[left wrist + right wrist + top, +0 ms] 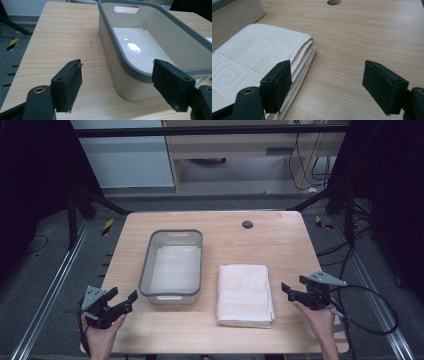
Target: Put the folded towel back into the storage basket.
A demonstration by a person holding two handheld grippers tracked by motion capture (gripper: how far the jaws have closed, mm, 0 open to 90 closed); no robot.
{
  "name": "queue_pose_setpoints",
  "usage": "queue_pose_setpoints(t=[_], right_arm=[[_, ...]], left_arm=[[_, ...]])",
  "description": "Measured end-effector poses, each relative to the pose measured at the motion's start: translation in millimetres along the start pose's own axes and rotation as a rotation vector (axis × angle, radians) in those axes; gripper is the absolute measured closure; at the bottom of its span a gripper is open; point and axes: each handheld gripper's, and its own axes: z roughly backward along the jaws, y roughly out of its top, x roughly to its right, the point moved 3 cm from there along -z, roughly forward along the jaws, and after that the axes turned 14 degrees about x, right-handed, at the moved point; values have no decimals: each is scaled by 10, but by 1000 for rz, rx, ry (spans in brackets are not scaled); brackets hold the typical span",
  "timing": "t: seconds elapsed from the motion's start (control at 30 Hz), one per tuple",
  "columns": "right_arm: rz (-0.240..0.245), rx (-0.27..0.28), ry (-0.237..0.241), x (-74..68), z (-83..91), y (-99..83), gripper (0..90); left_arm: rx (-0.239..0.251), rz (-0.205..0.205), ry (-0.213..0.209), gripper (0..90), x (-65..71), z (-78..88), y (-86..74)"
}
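Room: dark floor with metal rails at left and right of the high view; a pale cabinet point(250, 150) along the upper edge; loose cables at the right.

Table point(280, 245): light wood, centre of the high view, a small dark grommet point(247, 224) near its far edge.

Bin point(172, 265): pale plastic with grey rim, left of centre in the high view, long side running away from the person, empty. The left gripper view shows its glossy floor, a handle cut-out at the upper middle and the rounded near corner, details the high view leaves flat.

Towel point(245, 294): white, folded, lower centre of the high view, just beside the bin on its right, apart from it. The right gripper view adds the stacked fold edges and a woven key-pattern band at lower left.

Left gripper point(122, 299): lower left of the high view, over the table's near left corner, held in a hand point(102, 337) rising from the bottom edge, jaws wide apart, holding nothing, aimed right toward the bin's near corner.

Right gripper point(289, 291): lower right of the high view, held in a hand point(320, 317), jaws wide apart, holding nothing, aimed left toward the towel's right edge, near it but apart.
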Motion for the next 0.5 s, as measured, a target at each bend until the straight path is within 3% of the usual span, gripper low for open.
queue_pose_setpoints(t=[0.5], right_arm=[[-1, 53, 52, -102, 59, 188, 263]], left_arm=[[24, -23, -64, 258, 235, -6, 75]])
